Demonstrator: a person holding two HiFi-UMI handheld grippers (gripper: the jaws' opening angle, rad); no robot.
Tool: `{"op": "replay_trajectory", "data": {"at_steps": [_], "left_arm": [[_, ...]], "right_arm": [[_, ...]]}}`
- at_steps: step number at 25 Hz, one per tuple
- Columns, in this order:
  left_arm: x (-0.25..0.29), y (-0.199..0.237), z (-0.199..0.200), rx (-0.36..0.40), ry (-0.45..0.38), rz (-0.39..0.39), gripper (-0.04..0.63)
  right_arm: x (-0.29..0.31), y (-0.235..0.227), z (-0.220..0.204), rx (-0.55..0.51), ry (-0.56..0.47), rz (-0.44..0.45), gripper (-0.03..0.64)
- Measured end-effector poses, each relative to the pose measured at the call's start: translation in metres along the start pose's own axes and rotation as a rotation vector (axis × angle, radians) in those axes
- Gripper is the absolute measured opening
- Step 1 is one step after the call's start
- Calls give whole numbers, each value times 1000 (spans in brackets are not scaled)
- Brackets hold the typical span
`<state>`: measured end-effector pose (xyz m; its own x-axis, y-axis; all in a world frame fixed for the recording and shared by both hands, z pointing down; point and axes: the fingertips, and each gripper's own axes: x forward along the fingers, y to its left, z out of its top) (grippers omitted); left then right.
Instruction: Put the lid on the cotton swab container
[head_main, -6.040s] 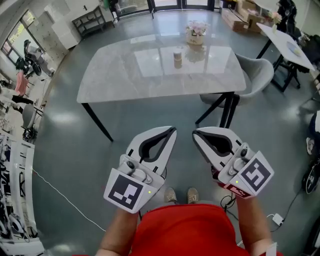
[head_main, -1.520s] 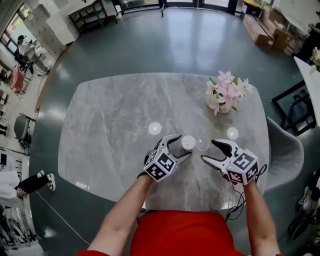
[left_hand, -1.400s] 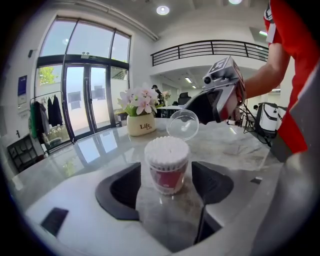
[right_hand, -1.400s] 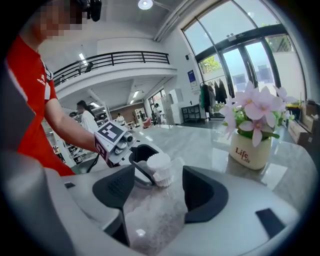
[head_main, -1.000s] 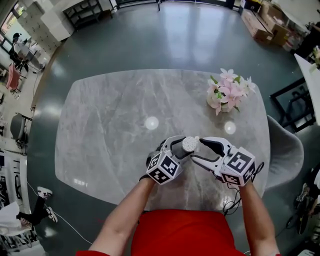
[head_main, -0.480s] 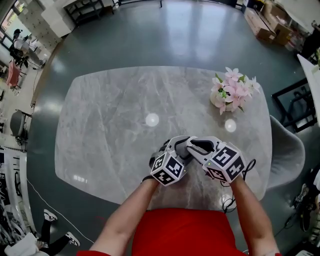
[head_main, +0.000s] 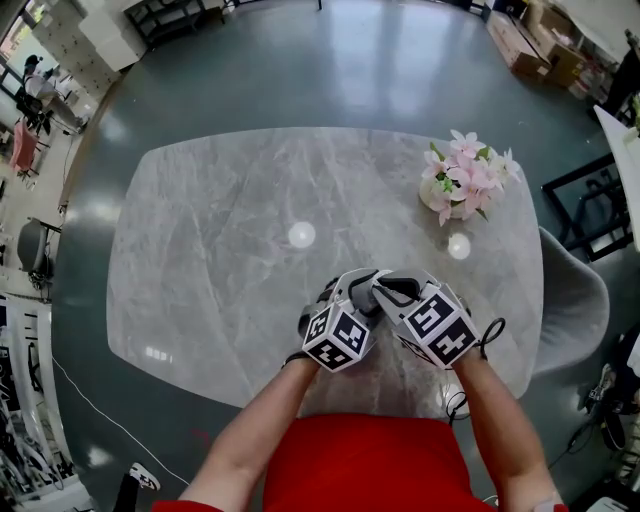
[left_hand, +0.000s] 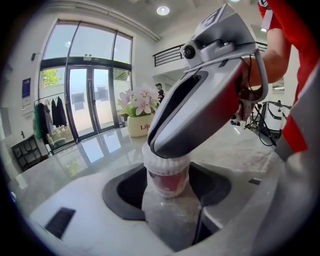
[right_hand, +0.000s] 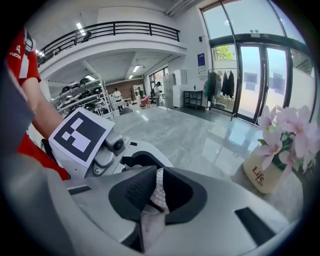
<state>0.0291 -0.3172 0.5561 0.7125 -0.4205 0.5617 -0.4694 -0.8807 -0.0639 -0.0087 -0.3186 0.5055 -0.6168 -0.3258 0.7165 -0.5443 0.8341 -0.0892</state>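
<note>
The cotton swab container (left_hand: 167, 176), clear with a red label and white swab tips, stands on the marble table (head_main: 200, 250) near its front edge. My left gripper (head_main: 362, 287) is shut on its sides. My right gripper (head_main: 386, 288) reaches in from the right and covers the container's top. Its jaws are closing to a narrow gap (right_hand: 154, 194). A thin clear edge, apparently the lid, sits between them, and the swab tips (right_hand: 158, 186) show just beyond. In the head view both grippers hide the container and lid.
A pot of pink flowers (head_main: 455, 190) stands at the table's back right, also seen in the right gripper view (right_hand: 280, 160). A grey chair (head_main: 575, 300) sits off the right edge. The table's front edge runs just under my hands.
My right gripper swung left from beside the container to over its top, and its jaws went from wide to nearly shut. The left gripper and container stayed put.
</note>
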Motion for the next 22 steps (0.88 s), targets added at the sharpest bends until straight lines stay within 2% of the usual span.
{"op": "replay_trajectory", "data": {"at_steps": [5, 7, 12, 17, 22], "left_arm": [[0, -1, -1, -35, -23, -21, 291], [0, -1, -1, -47, -32, -28, 291], [-2, -2, 0, -67, -50, -34, 291], [-9, 0, 2, -93, -81, -32, 296], [-20, 3, 7, -92, -111, -22, 310]], "right_arm": [[-2, -1, 0, 44, -62, 16, 37], [-4, -1, 0, 68, -101, 40, 77], [-9, -2, 0, 43, -154, 47, 86], [-12, -11, -4, 70, -157, 39, 86], [-12, -10, -5, 48, -147, 35, 86]]}}
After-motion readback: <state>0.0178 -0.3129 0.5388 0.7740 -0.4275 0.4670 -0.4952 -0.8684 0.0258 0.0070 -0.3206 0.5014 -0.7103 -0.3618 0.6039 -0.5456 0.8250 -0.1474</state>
